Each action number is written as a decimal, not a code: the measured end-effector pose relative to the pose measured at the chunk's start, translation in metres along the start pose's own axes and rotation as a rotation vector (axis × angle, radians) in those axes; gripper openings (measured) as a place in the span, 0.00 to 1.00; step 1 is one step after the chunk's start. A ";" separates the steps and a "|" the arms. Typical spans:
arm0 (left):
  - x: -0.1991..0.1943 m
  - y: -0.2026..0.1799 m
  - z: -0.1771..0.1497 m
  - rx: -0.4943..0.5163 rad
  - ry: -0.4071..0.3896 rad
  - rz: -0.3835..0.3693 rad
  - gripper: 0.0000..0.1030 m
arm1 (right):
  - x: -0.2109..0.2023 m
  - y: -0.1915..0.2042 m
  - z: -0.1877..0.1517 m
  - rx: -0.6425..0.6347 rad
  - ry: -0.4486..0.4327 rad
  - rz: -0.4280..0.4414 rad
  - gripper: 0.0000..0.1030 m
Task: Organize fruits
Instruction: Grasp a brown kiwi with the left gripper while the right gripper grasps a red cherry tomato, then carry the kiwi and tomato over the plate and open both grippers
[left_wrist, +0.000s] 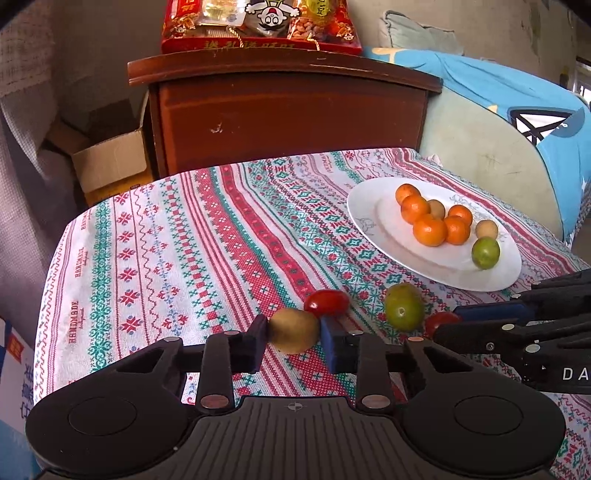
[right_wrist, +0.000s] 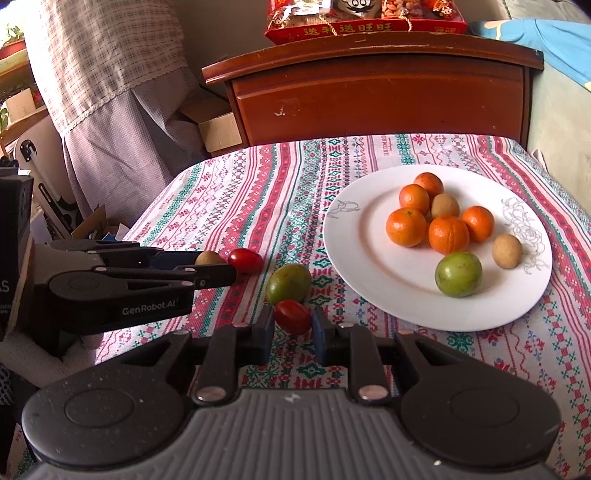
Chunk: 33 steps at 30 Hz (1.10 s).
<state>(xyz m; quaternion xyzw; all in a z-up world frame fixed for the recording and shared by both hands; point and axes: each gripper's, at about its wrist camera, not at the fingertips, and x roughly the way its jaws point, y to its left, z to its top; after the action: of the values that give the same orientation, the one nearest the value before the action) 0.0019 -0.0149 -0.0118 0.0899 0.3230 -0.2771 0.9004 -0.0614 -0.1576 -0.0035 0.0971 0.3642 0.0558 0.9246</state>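
Observation:
A white plate (left_wrist: 373, 218) (right_wrist: 354, 258) on the patterned tablecloth holds several oranges (right_wrist: 406, 226), two small brown fruits and a green fruit (right_wrist: 458, 274). My left gripper (left_wrist: 293, 338) is shut on a brown kiwi-like fruit (left_wrist: 293, 330) on the cloth; it also shows in the right wrist view (right_wrist: 210, 264). A cherry tomato (left_wrist: 327, 302) (right_wrist: 244, 260) lies just beyond it. My right gripper (right_wrist: 293, 325) brackets a second cherry tomato (right_wrist: 293, 316) (left_wrist: 439, 321), with narrow gaps on both sides. A loose green fruit (left_wrist: 404, 305) (right_wrist: 289, 283) lies between the tomatoes.
A brown wooden cabinet (left_wrist: 288, 110) stands behind the table with a red snack box (left_wrist: 258, 29) on top. A cardboard box (left_wrist: 110, 162) sits at the left on the floor. A blue and pale-green cushion (left_wrist: 517, 122) is at the right.

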 end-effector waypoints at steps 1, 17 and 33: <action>0.000 0.000 0.000 -0.004 0.000 0.001 0.27 | 0.000 0.000 0.000 -0.001 0.000 0.000 0.21; -0.032 -0.015 0.044 -0.099 -0.144 -0.064 0.27 | -0.025 -0.016 0.030 0.040 -0.119 -0.028 0.21; 0.009 -0.069 0.062 -0.105 -0.101 -0.162 0.27 | -0.042 -0.078 0.045 0.197 -0.194 -0.176 0.21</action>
<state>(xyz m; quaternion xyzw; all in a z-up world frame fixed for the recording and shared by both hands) 0.0024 -0.0972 0.0313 0.0021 0.2975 -0.3357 0.8938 -0.0582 -0.2475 0.0392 0.1598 0.2841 -0.0711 0.9427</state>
